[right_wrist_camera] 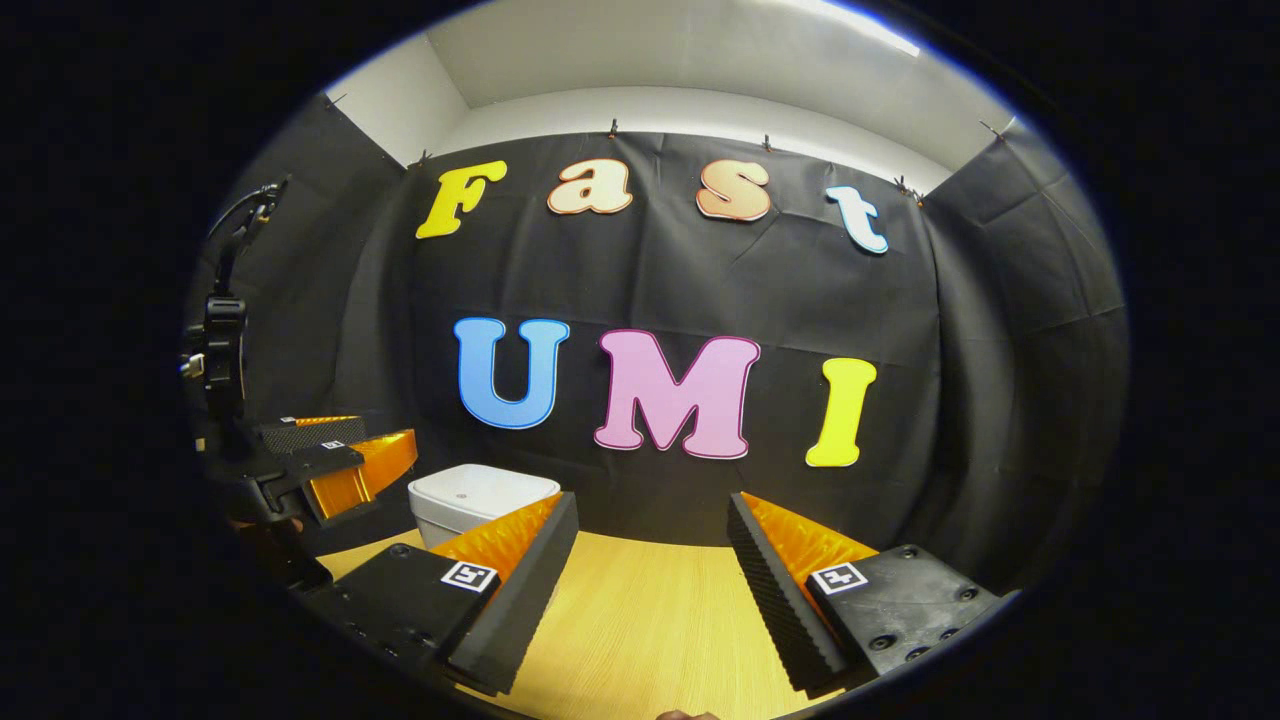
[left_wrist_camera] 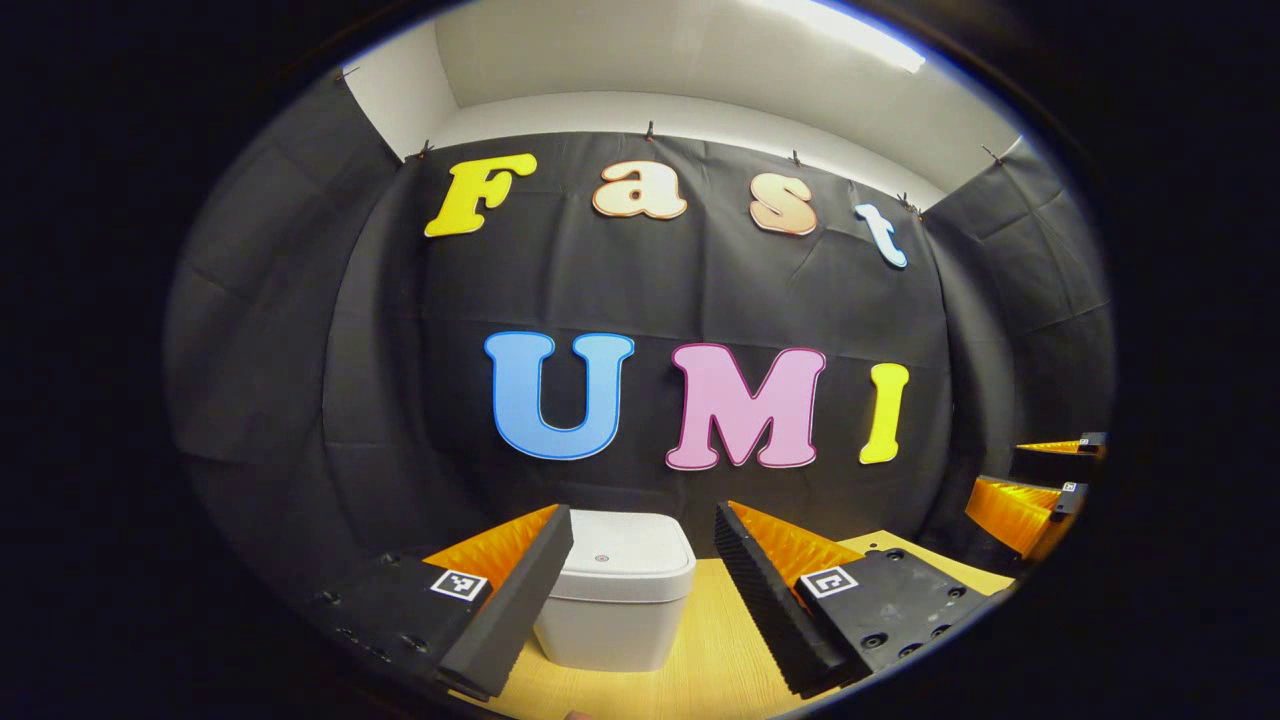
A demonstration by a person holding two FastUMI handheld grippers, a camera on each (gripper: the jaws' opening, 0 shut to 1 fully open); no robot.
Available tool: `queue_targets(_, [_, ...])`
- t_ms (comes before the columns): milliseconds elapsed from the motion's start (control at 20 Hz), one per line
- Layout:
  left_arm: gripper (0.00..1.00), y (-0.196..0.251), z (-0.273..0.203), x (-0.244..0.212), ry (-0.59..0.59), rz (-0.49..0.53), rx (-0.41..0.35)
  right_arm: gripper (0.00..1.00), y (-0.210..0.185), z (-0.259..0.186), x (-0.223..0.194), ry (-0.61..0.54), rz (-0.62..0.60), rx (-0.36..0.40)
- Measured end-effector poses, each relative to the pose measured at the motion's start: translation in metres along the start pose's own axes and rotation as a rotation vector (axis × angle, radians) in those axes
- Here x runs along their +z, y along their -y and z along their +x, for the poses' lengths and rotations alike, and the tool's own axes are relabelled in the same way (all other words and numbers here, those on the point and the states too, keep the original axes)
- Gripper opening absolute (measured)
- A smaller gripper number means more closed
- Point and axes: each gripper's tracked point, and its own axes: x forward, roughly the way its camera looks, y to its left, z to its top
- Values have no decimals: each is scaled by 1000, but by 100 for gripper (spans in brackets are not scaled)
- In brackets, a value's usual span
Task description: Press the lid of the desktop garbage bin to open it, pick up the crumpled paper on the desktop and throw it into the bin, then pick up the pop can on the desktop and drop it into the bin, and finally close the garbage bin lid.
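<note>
Left gripper view: one bin [left_wrist_camera: 618, 590], lid down; both grippers spread.

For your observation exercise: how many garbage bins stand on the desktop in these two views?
1. The same white garbage bin with its lid shut stands near the back wall, ahead of the open left gripper; in the right gripper view it sits at the left. Others may lie out of frame.

Light wooden worktop [left_wrist_camera: 700, 670] here, and on it a white bin [left_wrist_camera: 620, 600] stands upright at twelve o'clock, lid down, against the wall.
</note>
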Motion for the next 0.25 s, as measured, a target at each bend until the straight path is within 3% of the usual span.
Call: queue_targets(250, [98, 2, -2, 4, 15, 34, -37, 100, -1, -2, 3, 5, 29, -28])
